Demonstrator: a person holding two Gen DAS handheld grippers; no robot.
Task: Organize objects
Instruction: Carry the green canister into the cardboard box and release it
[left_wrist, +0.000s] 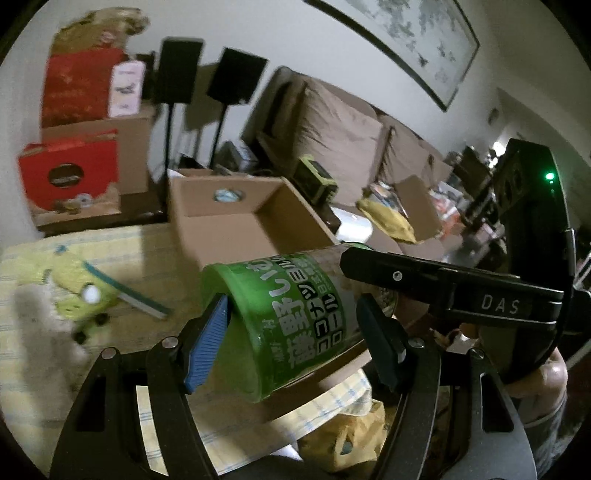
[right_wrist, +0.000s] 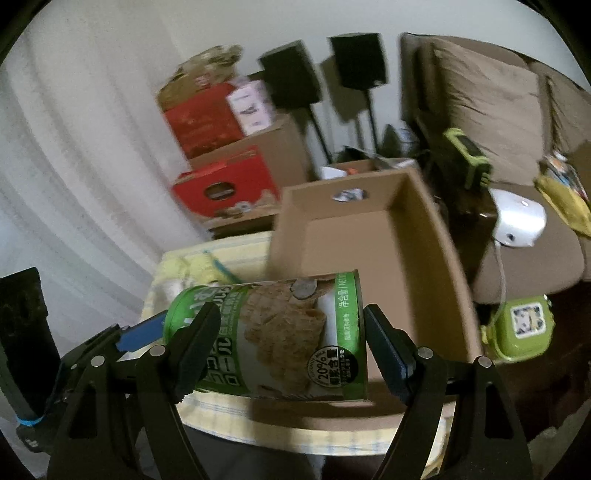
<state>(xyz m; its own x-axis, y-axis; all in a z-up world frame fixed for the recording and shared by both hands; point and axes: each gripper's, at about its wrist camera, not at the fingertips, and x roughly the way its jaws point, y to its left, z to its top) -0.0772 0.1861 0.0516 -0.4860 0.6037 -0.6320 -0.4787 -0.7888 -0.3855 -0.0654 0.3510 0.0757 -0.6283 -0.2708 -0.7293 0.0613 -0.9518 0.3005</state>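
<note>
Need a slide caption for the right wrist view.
Both claws carry a green snack can sideways toward an open cardboard box.

Home living room. Brown sofa (right_wrist: 524, 236) with big back cushions (left_wrist: 340, 125), framed painting (left_wrist: 402, 40) on the wall above it, two black speakers on stands (right_wrist: 354, 62), white curtain (right_wrist: 74, 166). Stacked cardboard and red gift boxes (right_wrist: 221, 184) in the corner, general household clutter.

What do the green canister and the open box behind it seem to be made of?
Green canister: likely paperboard or thin metal under a glossy printed label; sheen shows on its green end, so the material is uncertain. Open box: plain brown corrugated cardboard, matte, with folded walls and a punched hand hole.
</note>
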